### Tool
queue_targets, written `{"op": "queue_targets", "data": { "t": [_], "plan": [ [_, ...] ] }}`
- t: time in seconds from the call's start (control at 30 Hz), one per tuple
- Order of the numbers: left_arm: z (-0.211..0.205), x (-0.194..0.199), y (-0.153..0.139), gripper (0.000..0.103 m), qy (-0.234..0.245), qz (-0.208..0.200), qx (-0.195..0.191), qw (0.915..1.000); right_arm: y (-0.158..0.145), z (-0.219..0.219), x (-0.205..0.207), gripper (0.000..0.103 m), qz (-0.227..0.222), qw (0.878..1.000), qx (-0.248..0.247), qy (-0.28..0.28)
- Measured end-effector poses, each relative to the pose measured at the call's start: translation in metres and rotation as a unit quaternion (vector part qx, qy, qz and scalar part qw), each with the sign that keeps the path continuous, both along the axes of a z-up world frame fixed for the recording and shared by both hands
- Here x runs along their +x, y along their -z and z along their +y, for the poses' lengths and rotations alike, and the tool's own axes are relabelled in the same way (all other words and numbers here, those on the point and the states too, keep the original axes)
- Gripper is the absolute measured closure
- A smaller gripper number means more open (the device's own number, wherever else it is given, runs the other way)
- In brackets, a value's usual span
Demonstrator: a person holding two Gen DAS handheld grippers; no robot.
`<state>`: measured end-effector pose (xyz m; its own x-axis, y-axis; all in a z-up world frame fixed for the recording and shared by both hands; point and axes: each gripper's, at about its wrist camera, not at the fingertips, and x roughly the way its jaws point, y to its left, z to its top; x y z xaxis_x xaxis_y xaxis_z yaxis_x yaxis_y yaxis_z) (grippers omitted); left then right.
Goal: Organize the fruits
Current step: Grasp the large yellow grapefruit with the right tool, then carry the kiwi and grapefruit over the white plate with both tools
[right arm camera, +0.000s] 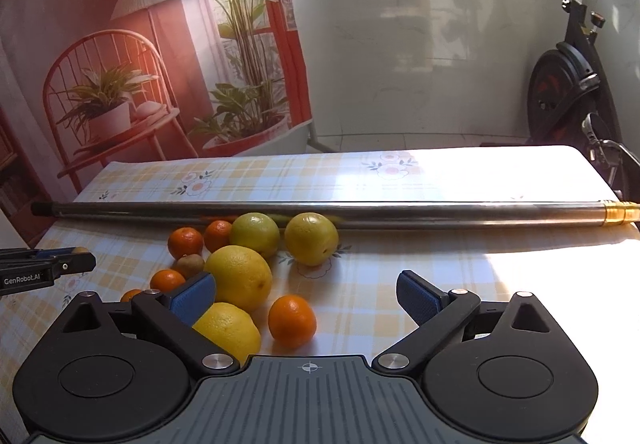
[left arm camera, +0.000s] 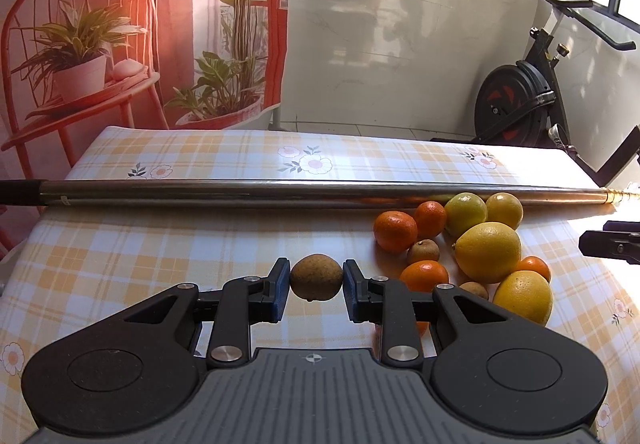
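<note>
Right now, through the left wrist camera, my left gripper (left arm camera: pixel 316 278) pinches a small brown fruit (left arm camera: pixel 316 277) between its pads, lifted clear of the pile, I judge so it can be sorted away from the citrus. The remaining fruit sits clustered toward the table's (left arm camera: pixel 120 244) right edge: mandarins (left arm camera: pixel 395 231), lemons (left arm camera: pixel 488 252) and another brown fruit (left arm camera: pixel 423 251), with a metal pole (left arm camera: pixel 240 190) lying across just behind them, probably keeping them from rolling to the far edge.

From the right wrist camera, my right gripper (right arm camera: pixel 306 294) is spread wide and empty, poised over a lone mandarin (right arm camera: pixel 292 321) near the pile's right side, likely the easiest next pick. The left gripper's tip shows at the left edge.
</note>
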<state>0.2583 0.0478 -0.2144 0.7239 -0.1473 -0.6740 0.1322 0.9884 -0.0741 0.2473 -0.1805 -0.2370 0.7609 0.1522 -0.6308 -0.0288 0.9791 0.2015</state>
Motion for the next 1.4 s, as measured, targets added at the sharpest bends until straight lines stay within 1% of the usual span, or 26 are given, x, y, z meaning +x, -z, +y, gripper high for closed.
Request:
{"op": "queue_targets", "data": {
  "t": [0.07,0.13,0.2,0.27,0.33,0.57,0.7,0.77,0.93,1.2,1.4],
  "plan": [
    [-0.001,-0.008,-0.002,0.073,-0.006,-0.006,-0.003,1.0000,0.000,-0.003,0.009,0.016,-0.013,1.000,-0.006,-0.001],
    [-0.003,-0.014,-0.004,0.073,-0.010,-0.015,0.004,0.9998,0.003,-0.005,0.020,0.025,-0.023,1.000,-0.005,-0.001],
    [-0.004,-0.021,-0.005,0.073,-0.013,-0.020,0.000,0.9997,0.008,-0.008,0.033,0.030,-0.032,0.999,0.001,-0.003],
    [-0.003,-0.022,-0.006,0.073,-0.012,-0.019,-0.010,0.9997,0.014,-0.011,0.045,0.038,-0.032,0.999,0.003,-0.002],
    [-0.004,-0.023,-0.005,0.073,-0.012,-0.019,-0.011,0.9997,0.020,-0.010,0.058,0.042,-0.030,1.000,0.001,-0.006],
    [-0.003,-0.023,0.001,0.073,-0.011,-0.013,-0.019,0.9997,0.037,0.003,0.094,0.048,-0.001,1.000,-0.015,-0.025],
    [-0.004,-0.025,0.004,0.073,-0.006,-0.010,-0.021,0.9997,0.043,0.008,0.104,0.049,0.010,0.999,-0.027,-0.029],
    [-0.004,-0.024,0.004,0.073,-0.006,-0.008,-0.022,0.9997,0.045,0.009,0.106,0.051,0.013,0.999,-0.027,-0.033],
    [-0.005,-0.025,0.004,0.073,-0.002,-0.008,-0.020,0.9998,0.047,0.005,0.105,0.059,0.017,0.999,-0.007,-0.043],
    [-0.008,-0.029,0.004,0.073,0.008,-0.009,-0.016,0.9998,0.048,-0.012,0.085,0.061,0.021,0.998,0.035,-0.037],
    [-0.008,-0.030,0.004,0.073,0.011,-0.008,-0.020,0.9997,0.045,-0.020,0.064,0.065,0.020,0.998,0.040,-0.033]
  ]
}}
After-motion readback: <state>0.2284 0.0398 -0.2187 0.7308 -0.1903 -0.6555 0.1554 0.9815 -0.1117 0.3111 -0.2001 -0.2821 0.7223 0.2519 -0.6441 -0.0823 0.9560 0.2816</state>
